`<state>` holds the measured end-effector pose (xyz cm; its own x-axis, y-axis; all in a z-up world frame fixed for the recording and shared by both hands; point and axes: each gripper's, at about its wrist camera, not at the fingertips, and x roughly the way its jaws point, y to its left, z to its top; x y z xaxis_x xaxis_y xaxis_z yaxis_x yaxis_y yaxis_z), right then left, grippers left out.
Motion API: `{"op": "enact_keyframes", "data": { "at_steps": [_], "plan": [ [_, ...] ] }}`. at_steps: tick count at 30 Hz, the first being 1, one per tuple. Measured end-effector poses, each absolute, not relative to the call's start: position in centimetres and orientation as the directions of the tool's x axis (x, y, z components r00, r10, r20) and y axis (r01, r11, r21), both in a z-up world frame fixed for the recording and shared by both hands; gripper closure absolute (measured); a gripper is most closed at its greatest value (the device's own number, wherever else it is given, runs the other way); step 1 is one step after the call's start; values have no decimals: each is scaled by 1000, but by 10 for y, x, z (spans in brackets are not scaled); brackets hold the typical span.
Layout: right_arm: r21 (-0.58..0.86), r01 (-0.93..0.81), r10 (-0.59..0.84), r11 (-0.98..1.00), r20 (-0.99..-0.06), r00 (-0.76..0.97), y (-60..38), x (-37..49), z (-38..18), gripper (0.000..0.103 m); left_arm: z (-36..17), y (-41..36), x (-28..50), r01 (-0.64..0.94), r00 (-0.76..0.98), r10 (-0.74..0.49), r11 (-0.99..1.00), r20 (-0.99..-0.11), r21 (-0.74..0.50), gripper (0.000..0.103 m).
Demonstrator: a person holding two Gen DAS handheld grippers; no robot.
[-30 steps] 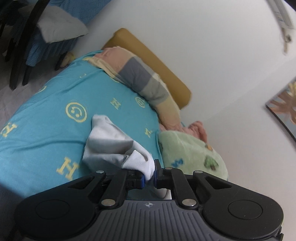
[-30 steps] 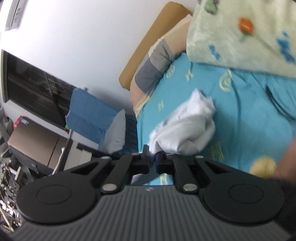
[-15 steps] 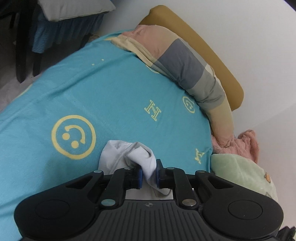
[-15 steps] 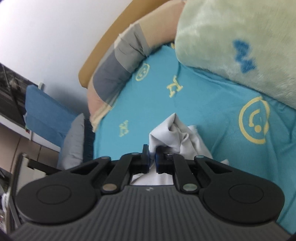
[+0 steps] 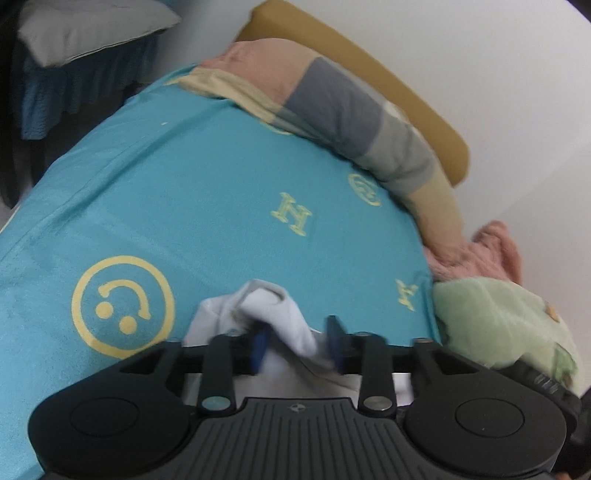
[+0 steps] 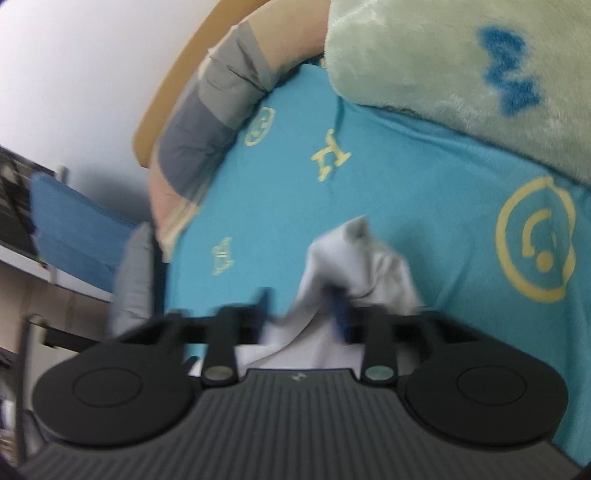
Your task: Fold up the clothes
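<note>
A crumpled white garment (image 5: 275, 314) lies on the turquoise bed sheet (image 5: 207, 206), right at the near edge of both wrist views, bunched into a small peak. The left claw (image 5: 297, 341) is spread, its blue-padded fingers (image 5: 258, 341) standing apart with a fold of the white cloth sagging loose between them. The right claw (image 6: 301, 314) is likewise parted; the picture is blurred there, but the fingers sit on either side of the garment (image 6: 354, 266) without pinching it.

The sheet is printed with yellow smiley faces (image 5: 122, 301) and letter H marks (image 5: 293, 214). Along the far side of the bed runs a long pillow (image 5: 332, 110) in pink, grey and beige blocks, resting against a mustard-coloured headboard (image 5: 388, 88) and the white wall. To the right of the left view a pale green plush blanket (image 5: 495, 317) is heaped close to the garment, with a pink fuzzy cloth (image 5: 480, 254) just beyond it, touching the pillow's end. In the right view the same green blanket (image 6: 443, 74), patterned in blue, fills the upper right corner. Beside the bed stands a blue-covered chair (image 6: 74, 225) with a grey cushion (image 5: 88, 29).
</note>
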<state>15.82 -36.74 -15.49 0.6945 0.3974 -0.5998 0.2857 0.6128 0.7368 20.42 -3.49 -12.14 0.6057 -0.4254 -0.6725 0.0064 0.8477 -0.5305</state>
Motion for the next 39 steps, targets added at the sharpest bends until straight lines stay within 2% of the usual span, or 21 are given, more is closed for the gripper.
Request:
{"op": "enact_keyframes", "data": {
  "at_steps": [1, 2, 3, 6, 9, 13, 17, 19, 24, 27, 30, 31, 32, 36, 38, 39],
  "plan": [
    [752, 280, 410, 597, -586, 699, -367, 154, -151, 23, -117, -35, 200, 29, 606, -435, 849, -666, -528, 47],
    [767, 275, 423, 580, -572, 703, -367, 149, -148, 21, -112, -34, 192, 39, 610, -443, 845, -657, -533, 33],
    [781, 269, 435, 563, -557, 707, -368, 144, -144, 21, -108, -34, 184, 49, 613, -451, 841, -648, -539, 26],
    [798, 260, 472, 543, -547, 692, -363, 121, -130, 22, -98, -28, 158, 42, 584, -519, 787, -624, -616, 23],
    [808, 302, 491, 507, -558, 669, -361, 93, -124, 21, -96, -26, 134, -21, 529, -556, 747, -641, -664, 19],
    [834, 386, 536, 395, -550, 640, -363, 57, -135, 23, -102, -27, 120, -52, 479, -586, 725, -654, -687, 16],
    [802, 503, 573, 323, -589, 570, -361, 38, -169, 21, -115, -19, 112, -132, 437, -604, 691, -667, -711, 16],
    [792, 541, 581, 283, -590, 560, -362, 39, -183, 21, -116, -18, 109, -121, 444, -606, 690, -661, -714, 15],
    [800, 531, 510, 279, -592, 624, -370, 49, -189, 22, -123, -23, 112, -124, 412, -612, 696, -675, -707, 13],
    [798, 527, 457, 292, -601, 656, -376, 50, -187, 32, -124, -23, 107, -117, 407, -626, 687, -665, -718, 12],
    [795, 515, 431, 321, -607, 668, -377, 52, -185, 55, -130, -26, 101, -101, 375, -643, 688, -668, -719, 11],
    [797, 504, 425, 334, -604, 674, -377, 53, -183, 67, -134, -28, 102, -91, 353, -660, 681, -663, -726, 11],
    [802, 486, 418, 347, -596, 686, -375, 54, -179, 74, -138, -31, 102, -80, 329, -677, 675, -658, -734, 11],
    [827, 400, 394, 395, -546, 739, -375, 57, -163, 80, -156, -32, 109, -94, 288, -712, 644, -640, -759, 11],
    [832, 372, 386, 411, -528, 757, -378, 55, -158, 81, -163, -15, 116, -163, 346, -712, 596, -612, -786, 12],
    [834, 362, 381, 416, -521, 763, -378, 56, -156, 81, -167, -6, 119, -195, 375, -709, 570, -598, -798, 15]
  ]
}}
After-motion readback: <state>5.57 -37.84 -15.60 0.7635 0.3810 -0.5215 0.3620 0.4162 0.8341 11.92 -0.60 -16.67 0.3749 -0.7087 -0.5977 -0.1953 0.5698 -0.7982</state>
